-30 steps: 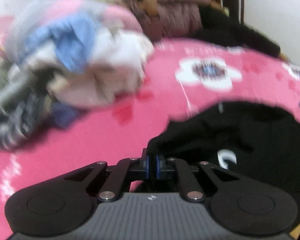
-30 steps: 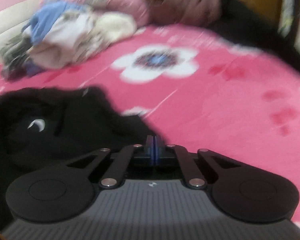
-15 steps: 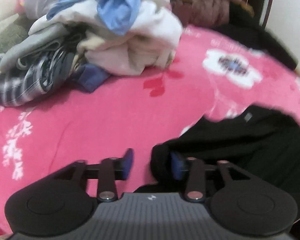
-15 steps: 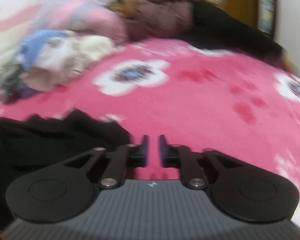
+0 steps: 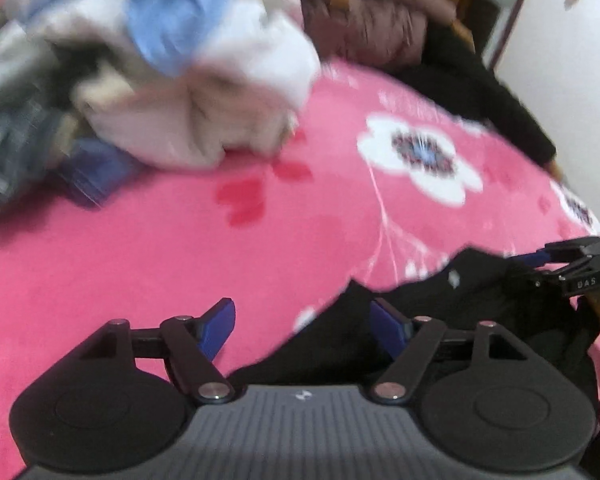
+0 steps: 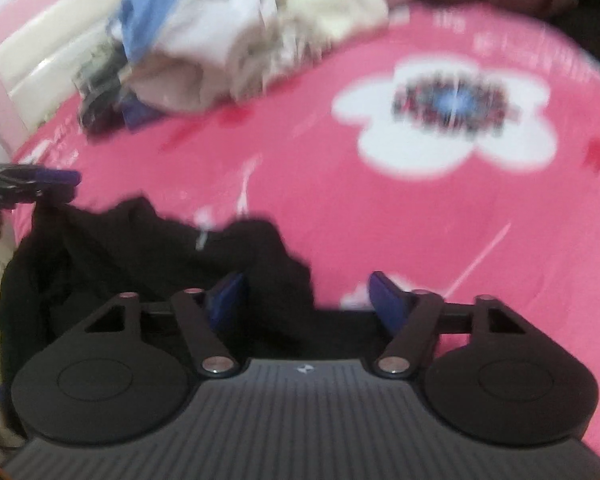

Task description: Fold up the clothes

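A black garment (image 5: 480,312) lies crumpled on the pink bed, a small white tag (image 5: 454,278) showing near its far edge. My left gripper (image 5: 304,322) hangs low over its left edge, blue pads (image 5: 220,326) wide apart and clear of the cloth. My right gripper (image 6: 306,302) hovers over the same garment (image 6: 140,248) at its right edge. Its jaws are opening, with a fold of black cloth lying loose between the pads (image 6: 386,304). Each gripper shows at the other view's edge: the right gripper (image 5: 572,268), the left gripper (image 6: 32,184).
A heap of unfolded clothes (image 5: 180,80), white, blue, grey and striped, sits at the far left of the flowered pink blanket (image 5: 180,260). A brown padded jacket (image 5: 372,28) and dark garment (image 5: 480,88) lie at the back. A cream headboard (image 6: 40,68) stands behind the heap (image 6: 228,52).
A second ago both grippers were shut on the black garment's edge. Both have since opened and let it go, and it now lies on the bed. Both views are lower and have swung sideways.
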Motion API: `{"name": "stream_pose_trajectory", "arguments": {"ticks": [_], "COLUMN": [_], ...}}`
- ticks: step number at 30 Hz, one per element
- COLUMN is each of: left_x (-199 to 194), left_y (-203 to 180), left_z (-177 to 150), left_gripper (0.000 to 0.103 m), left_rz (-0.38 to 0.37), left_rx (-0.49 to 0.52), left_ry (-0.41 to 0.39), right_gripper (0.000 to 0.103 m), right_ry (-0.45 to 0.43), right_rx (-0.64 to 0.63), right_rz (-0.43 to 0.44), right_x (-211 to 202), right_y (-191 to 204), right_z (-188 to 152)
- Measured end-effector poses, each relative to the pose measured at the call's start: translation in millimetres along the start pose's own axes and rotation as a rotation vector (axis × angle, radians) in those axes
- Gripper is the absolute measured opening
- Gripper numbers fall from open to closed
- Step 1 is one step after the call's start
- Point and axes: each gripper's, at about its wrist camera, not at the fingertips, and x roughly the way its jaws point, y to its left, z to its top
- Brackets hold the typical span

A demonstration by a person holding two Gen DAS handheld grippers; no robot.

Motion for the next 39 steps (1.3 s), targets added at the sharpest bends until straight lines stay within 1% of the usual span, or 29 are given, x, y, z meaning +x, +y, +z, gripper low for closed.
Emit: {"name": "stream_pose_trajectory", "arguments": {"ticks": [1, 2, 3, 4, 5, 6, 7, 8, 9, 10, 11, 13, 15, 17, 18, 20, 22, 24, 27, 30, 33, 36, 39], "left_x": [11, 18, 20, 19, 17, 16, 16, 15, 14, 12, 11, 6, -1, -7, -9, -12, -8, 1, 23, 47, 75, 114, 157], "left_y": [0, -2, -7, -13, -18, -23, -28, -31, -33, -35, -37, -44, -58, -74, -81, -96, -110, -121, -136, -148, -157, -162, -156], "left_z": [0, -2, -6, -9, -12, -14, -16, -17, -16, -14, -12, -4, 7, 21, 30, 49, 73, 97, 130, 162, 186, 200, 206], "left_gripper": [0.061, 0.06, 0.06, 0.059, 0.054, 0.049, 0.045, 0.036, 0.025, 0.02, 0.013, 0.012, 0.01, 0.008, 0.004, 0.004, 0.004, 0.004, 0.004, 0.004, 0.004, 0.004, 0.004], "left_rz": [-0.02, -0.021, -0.007, 0.006, 0.016, 0.023, 0.025, 0.024, 0.025, 0.029, 0.032, 0.045, 0.057, 0.049, 0.04, 0.036, 0.044, 0.055, 0.078, 0.111, 0.149, 0.202, 0.243], "left_rx": [0.002, 0.015, 0.049, 0.096, 0.132, 0.159, 0.179, 0.192, 0.194, 0.189, 0.185, 0.193, 0.227, 0.261, 0.273, 0.291, 0.301, 0.305, 0.32, 0.346, 0.361, 0.376, 0.367], "left_ry": [0.046, 0.069, 0.063, 0.052, 0.049, 0.049, 0.051, 0.054, 0.055, 0.054, 0.052, 0.019, -0.038, -0.109, -0.146, -0.221, -0.283, -0.327, -0.376, -0.423, -0.447, -0.438, -0.38], "right_gripper": [0.059, 0.057, 0.055, 0.047, 0.037, 0.031, 0.019, 0.013, 0.01, 0.008, 0.006, 0.005, 0.005, 0.004, 0.004, 0.004, 0.004, 0.004, 0.004, 0.004, 0.004, 0.004, 0.004], "right_ry": [0.025, 0.019, 0.015, 0.014, 0.013, 0.012, 0.006, -0.002, -0.022, -0.042, -0.064, -0.126, -0.194, -0.26, -0.291, -0.349, -0.408, -0.455, -0.51, -0.525, -0.523, -0.499, -0.446], "right_rx": [0.006, -0.01, -0.028, -0.046, -0.064, -0.081, -0.083, -0.084, -0.07, -0.06, -0.05, -0.053, -0.06, -0.081, -0.098, -0.118, -0.093, -0.077, -0.112, -0.12, -0.123, -0.109, -0.092], "right_rz": [-0.006, -0.014, -0.022, -0.04, -0.058, -0.076, -0.09, -0.102, -0.102, -0.108, -0.114, -0.152, -0.194, -0.246, -0.282, -0.346, -0.377, -0.403, -0.503, -0.561, -0.615, -0.646, -0.646], "right_x": [3, 2, -3, -5, -8, -11, -15, -18, -23, -27, -31, -43, -58, -76, -83, -99, -117, -128, -131, -123, -104, -73, -29], "right_y": [2, 6, 12, 17, 21, 26, 27, 27, 27, 26, 25, 27, 28, 29, 27, 21, 6, -9, -28, -56, -86, -118, -146], "right_z": [-5, -10, -16, -20, -23, -27, -29, -31, -33, -34, -34, -31, -27, -19, -14, -1, 17, 35, 63, 94, 123, 147, 160]}}
